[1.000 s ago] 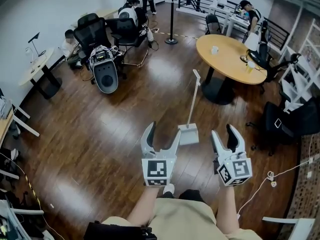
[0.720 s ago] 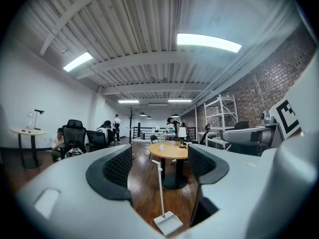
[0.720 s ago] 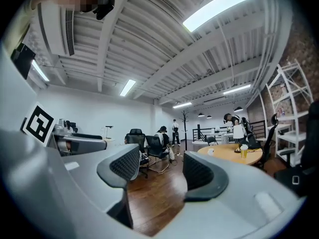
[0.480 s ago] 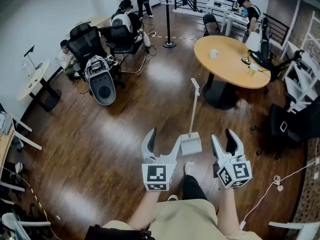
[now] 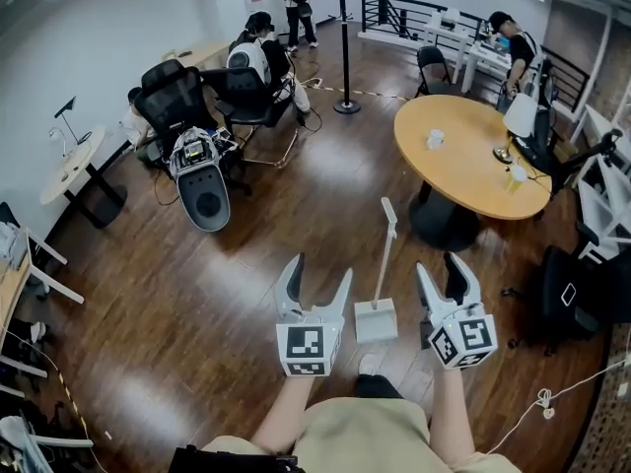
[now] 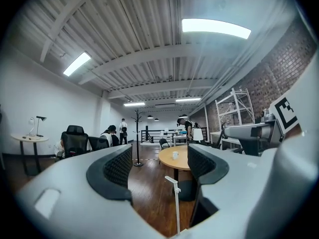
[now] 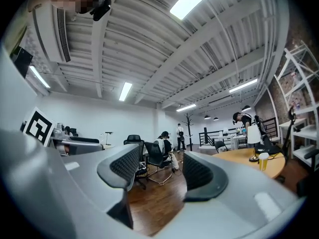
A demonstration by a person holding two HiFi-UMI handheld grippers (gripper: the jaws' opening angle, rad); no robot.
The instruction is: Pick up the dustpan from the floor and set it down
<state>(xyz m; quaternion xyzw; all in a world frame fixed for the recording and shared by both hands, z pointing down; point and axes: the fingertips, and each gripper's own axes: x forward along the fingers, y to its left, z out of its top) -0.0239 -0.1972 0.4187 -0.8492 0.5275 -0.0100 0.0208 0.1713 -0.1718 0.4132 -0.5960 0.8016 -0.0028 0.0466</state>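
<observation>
A white long-handled dustpan [image 5: 377, 319] stands upright on the wooden floor, its handle [image 5: 385, 249] rising toward the round table. It sits between my two grippers in the head view, a little ahead of them. My left gripper [image 5: 315, 272] is open and empty, just left of the pan. My right gripper [image 5: 443, 265] is open and empty, just right of it. In the left gripper view the dustpan's handle [image 6: 176, 203] shows between the jaws. The right gripper view shows only floor and chairs between its jaws.
A round wooden table [image 5: 468, 166] with a cup and a lamp stands ahead on the right. Black office chairs [image 5: 242, 92] and a grey machine [image 5: 202, 180] stand at the left. A coat stand [image 5: 344, 37] and several people are at the back. A cable [image 5: 572, 382] crosses the floor at right.
Both grippers have travelled forward across the room with me, and the dustpan now sits closer, between them. The jaws kept their opening.
</observation>
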